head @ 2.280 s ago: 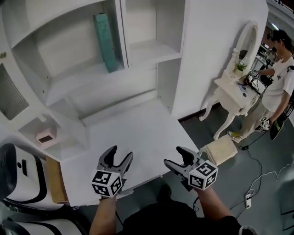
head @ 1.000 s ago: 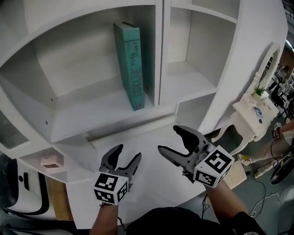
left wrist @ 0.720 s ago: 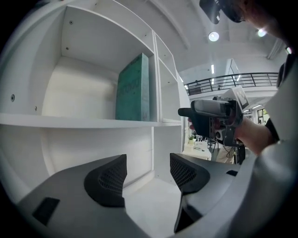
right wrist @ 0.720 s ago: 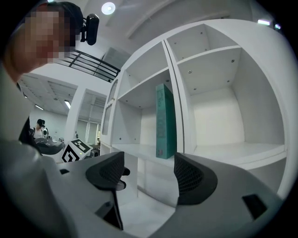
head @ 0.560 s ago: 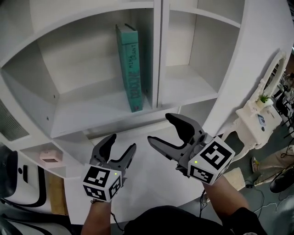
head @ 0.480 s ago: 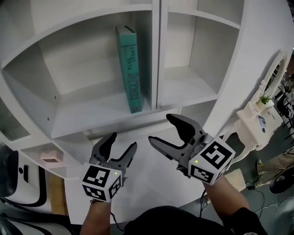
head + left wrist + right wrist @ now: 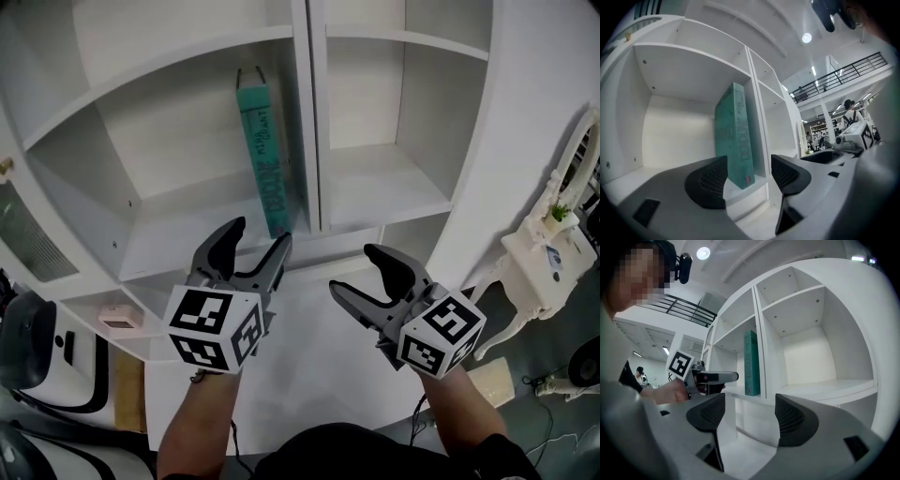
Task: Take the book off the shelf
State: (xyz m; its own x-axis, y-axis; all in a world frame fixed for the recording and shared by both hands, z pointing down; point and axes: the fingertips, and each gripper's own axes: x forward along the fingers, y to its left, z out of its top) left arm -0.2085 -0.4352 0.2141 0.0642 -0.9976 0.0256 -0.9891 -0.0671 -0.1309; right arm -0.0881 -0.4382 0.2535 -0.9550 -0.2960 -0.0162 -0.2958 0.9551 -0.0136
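— Now, item one, the teal book (image 7: pixel 265 155): where is it?
— In the left compartment of the white shelf unit (image 7: pixel 178 239), at its right end, against the vertical divider (image 7: pixel 310 112). It stands upright, long axis vertical, spine facing outward.
— Item two, the left gripper (image 7: pixel 260 234)?
— Jaws apart, nothing held. It is raised toward the book's foot, short of it.
— Item three, the right gripper (image 7: pixel 356 272)?
— Jaws apart, empty. It sits lower, below the right compartment.
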